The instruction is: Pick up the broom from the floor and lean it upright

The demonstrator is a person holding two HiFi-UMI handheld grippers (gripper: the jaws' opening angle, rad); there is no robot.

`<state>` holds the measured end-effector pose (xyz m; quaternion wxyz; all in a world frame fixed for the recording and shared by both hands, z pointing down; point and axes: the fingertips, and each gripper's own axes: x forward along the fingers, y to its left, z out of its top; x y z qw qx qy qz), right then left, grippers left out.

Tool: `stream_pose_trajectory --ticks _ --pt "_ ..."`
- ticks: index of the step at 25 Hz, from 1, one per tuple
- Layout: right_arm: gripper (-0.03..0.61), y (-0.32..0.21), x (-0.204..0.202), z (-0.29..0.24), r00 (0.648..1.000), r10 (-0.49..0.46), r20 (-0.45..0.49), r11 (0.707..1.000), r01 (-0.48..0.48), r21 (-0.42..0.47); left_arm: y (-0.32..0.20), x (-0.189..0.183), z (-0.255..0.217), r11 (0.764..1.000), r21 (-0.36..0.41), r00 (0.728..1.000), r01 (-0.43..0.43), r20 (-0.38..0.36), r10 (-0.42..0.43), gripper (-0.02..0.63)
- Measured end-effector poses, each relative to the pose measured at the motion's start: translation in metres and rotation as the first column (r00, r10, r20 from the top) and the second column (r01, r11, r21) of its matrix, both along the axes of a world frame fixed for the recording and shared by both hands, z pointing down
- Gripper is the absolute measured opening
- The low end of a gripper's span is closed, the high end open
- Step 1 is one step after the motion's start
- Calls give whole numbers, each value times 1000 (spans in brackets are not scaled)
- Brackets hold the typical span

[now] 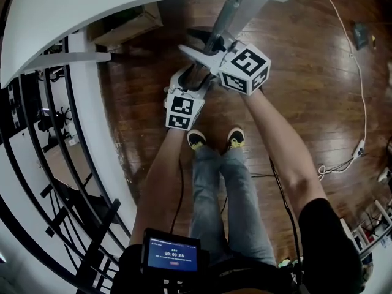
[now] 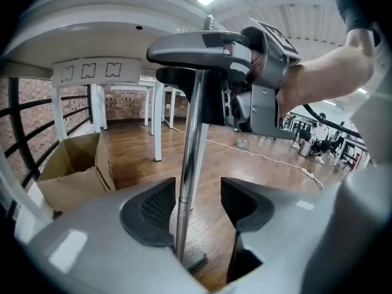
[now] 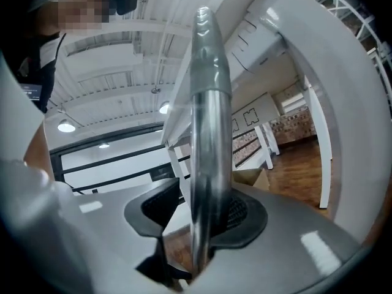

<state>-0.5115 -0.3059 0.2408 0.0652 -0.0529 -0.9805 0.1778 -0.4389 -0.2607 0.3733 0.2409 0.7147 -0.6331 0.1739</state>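
Right now the broom (image 2: 188, 133) stands upright on the wooden floor (image 1: 294, 72), brush end down. Its grey pole rises to the edge of the white table (image 1: 122, 11); I cannot tell whether it touches there. The pole runs between the fingers of both grippers. The left gripper (image 2: 199, 208) has its fingers wide, clear of the pole. The right gripper (image 3: 199, 213), higher up, has its fingers apart too, with the pole just beside one pad. A cardboard box (image 2: 67, 170) sits near the table's legs.

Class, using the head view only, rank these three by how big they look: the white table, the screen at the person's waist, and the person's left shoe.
1. white table
2. screen, though being close to the camera enlarges it
3. left shoe
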Motion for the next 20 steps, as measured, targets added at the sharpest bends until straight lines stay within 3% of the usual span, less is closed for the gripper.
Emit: stream_pose_trajectory --ticks 5,6,9,10,12,13,20 --pt "187 -4 5 2 1000 13 12 1000 -12 -10 2 -6 4 999 -15 998 45 -31 -45 247" --pt "169 -5 6 1 1000 21 17 1000 -20 -5 2 -7 4 999 -15 998 53 -37 -53 247" --pt "29 -11 9 -4 998 50 39 999 -51 13 -1 -10 3 998 -13 997 61 -36 -62 247" --pt "30 -12 11 -4 998 54 41 998 -55 15 -1 -10 4 998 -13 997 62 -35 -63 247" --pt "166 -11 14 1 998 51 36 999 -51 2 1 -8 6 998 -16 998 60 -34 -60 247" --pt "197 -11 15 3 998 51 35 999 -50 -8 2 -8 7 998 -18 998 57 -33 -58 247" --pt "221 -14 41 5 998 49 33 998 -48 -29 13 -9 -1 998 -26 998 57 -18 -57 249"
